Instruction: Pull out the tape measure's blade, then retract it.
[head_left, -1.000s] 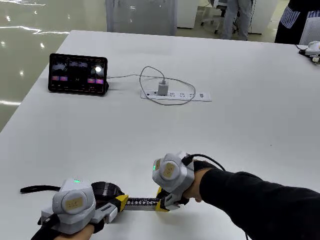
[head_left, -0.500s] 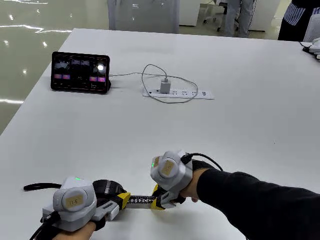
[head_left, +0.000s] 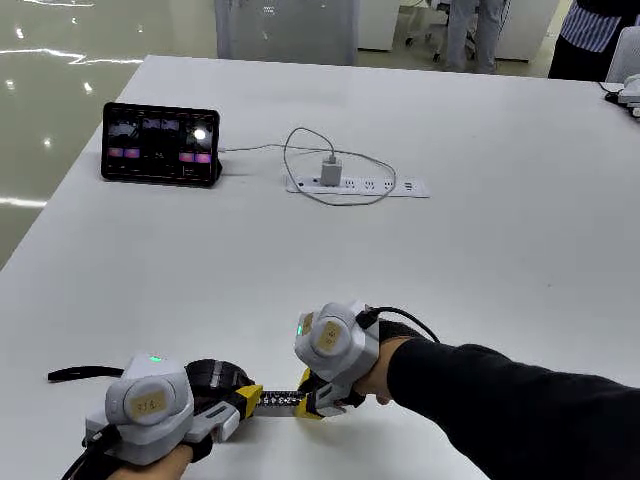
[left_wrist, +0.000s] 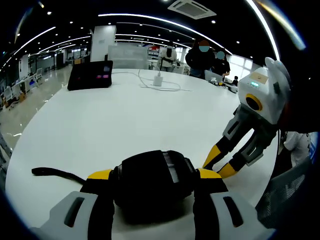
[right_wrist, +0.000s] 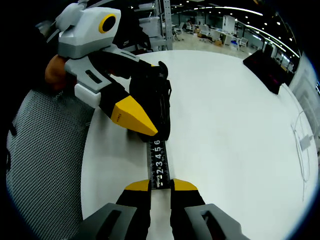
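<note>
left gripper (head_left: 243, 395) clamped on tape measure case (head_left: 212, 378) | right gripper (right_wrist: 161, 186) just beside case, pinching blade (right_wrist: 158, 162) | blade digits legible in right gripper view, blurry in head view

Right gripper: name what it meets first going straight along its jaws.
The right gripper would likely meet the tape measure's case, held by the left gripper; its pinched blade leads there.

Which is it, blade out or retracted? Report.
Partly out: a short stretch of blade runs from the case to the right gripper, shut on its tip.
</note>
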